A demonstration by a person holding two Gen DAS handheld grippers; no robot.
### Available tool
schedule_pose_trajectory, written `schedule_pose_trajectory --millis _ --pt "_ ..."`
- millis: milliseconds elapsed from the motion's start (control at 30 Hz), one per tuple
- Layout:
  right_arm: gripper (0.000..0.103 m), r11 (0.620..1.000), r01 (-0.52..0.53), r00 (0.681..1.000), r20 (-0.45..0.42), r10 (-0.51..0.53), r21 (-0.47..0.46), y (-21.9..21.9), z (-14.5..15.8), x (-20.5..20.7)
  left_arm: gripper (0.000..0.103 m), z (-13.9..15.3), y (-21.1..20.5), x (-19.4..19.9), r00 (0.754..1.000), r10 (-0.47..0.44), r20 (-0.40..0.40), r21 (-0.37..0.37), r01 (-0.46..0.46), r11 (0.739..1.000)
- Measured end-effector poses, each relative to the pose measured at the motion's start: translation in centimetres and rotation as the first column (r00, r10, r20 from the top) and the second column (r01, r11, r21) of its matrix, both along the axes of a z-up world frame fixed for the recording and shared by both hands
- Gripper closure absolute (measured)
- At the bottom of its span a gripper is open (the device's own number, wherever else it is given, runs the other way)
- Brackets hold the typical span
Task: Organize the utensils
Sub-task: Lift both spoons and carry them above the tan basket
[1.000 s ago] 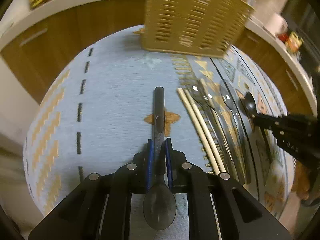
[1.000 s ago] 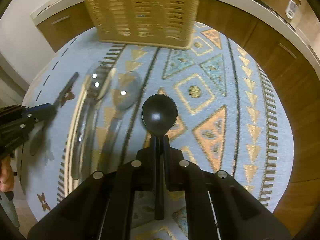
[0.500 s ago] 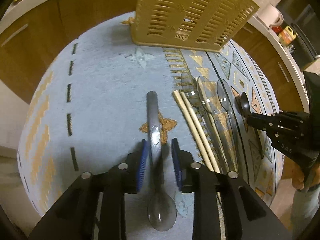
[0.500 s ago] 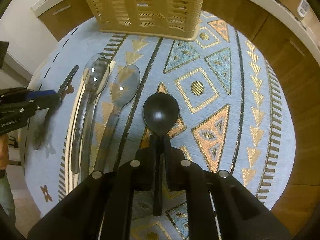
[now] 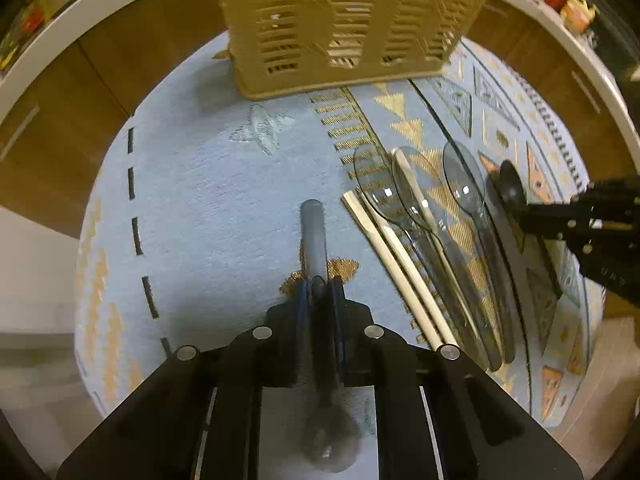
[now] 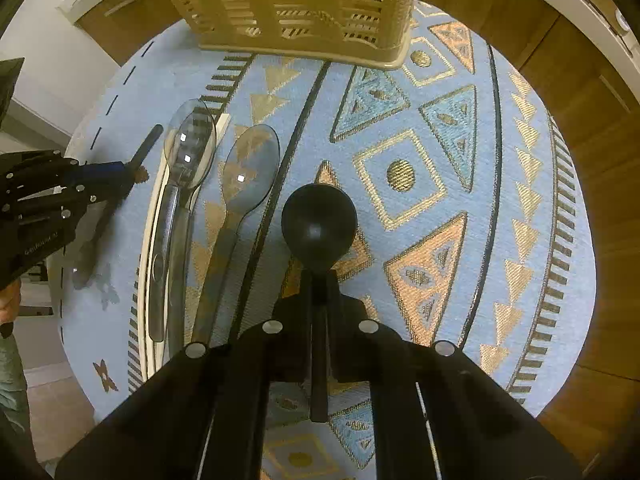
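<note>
Both grippers are clamped on spoons: the left gripper [image 5: 319, 294], jaws closing, pinches a smoky grey spoon [image 5: 314, 236] mid-handle with the bowl back under the tool, and the right gripper [image 6: 320, 280] grips a black spoon [image 6: 319, 222] by the neck, bowl forward. Each spoon's long axis runs up the frame toward the slotted beige basket [image 5: 340, 28] at the top edge, about equally near either hand. Its rim is cut off, so its compartments cannot be seen, and the clear spoons [image 6: 188, 148] overlap chopsticks [image 5: 394, 268].
</note>
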State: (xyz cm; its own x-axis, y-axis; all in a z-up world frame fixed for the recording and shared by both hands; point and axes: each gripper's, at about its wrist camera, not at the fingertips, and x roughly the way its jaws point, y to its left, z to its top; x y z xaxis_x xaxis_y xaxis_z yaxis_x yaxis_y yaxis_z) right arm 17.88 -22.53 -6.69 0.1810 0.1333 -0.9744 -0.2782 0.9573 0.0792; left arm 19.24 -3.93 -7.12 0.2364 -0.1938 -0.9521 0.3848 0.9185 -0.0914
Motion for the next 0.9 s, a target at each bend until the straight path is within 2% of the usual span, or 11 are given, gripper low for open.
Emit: schedule_pose_trajectory --millis 200,300,500,600,700,733,867,900 --pt "0.098 0.995 -0.004 0.997 0.081 -0.004 0.096 -0.9 0.9 -1.0 0.094 1.0 2.4 -0.6 0.994 0.088 0.059 -0.184 -0.075 0.980" --pt "0.098 0.990 -0.022 0.989 0.150 0.001 0.136 -1.1 2.2 -1.7 0.094 2.8 2.9 -1.5 0.984 0.124 0.126 -0.256 -0.089 0.963" --pt "0.098 0.978 -0.063 0.953 0.302 0.000 0.198 -1.4 5.7 -3.0 0.094 7.2 3.8 -3.0 0.935 0.200 0.293 -0.365 -0.084 0.927" --pt "0.098 0.970 -0.077 0.926 0.376 -0.015 0.229 -1.1 7.7 -3.6 0.094 10.0 4.1 -3.6 0.885 0.245 0.395 -0.415 -0.066 0.907" --pt "0.098 0.963 -0.090 0.895 0.445 -0.033 0.253 -1.1 9.7 -3.9 0.094 12.3 3.5 -3.9 0.834 0.274 0.478 -0.430 -0.050 0.902" --pt "0.098 0.962 -0.092 0.885 0.465 -0.039 0.256 -0.9 10.2 -4.1 0.094 13.4 3.4 -4.1 0.810 0.285 0.512 -0.436 -0.041 0.899" --pt "0.098 0.959 -0.100 0.839 0.541 -0.062 0.264 -0.9 12.3 -3.3 0.094 16.9 3.1 -4.4 0.733 0.323 0.599 -0.473 -0.002 0.881" --pt "0.098 0.959 -0.097 0.824 0.562 -0.072 0.266 -1.0 13.0 -3.0 0.094 17.3 2.9 -4.2 0.721 0.331 0.609 -0.484 0.008 0.875"
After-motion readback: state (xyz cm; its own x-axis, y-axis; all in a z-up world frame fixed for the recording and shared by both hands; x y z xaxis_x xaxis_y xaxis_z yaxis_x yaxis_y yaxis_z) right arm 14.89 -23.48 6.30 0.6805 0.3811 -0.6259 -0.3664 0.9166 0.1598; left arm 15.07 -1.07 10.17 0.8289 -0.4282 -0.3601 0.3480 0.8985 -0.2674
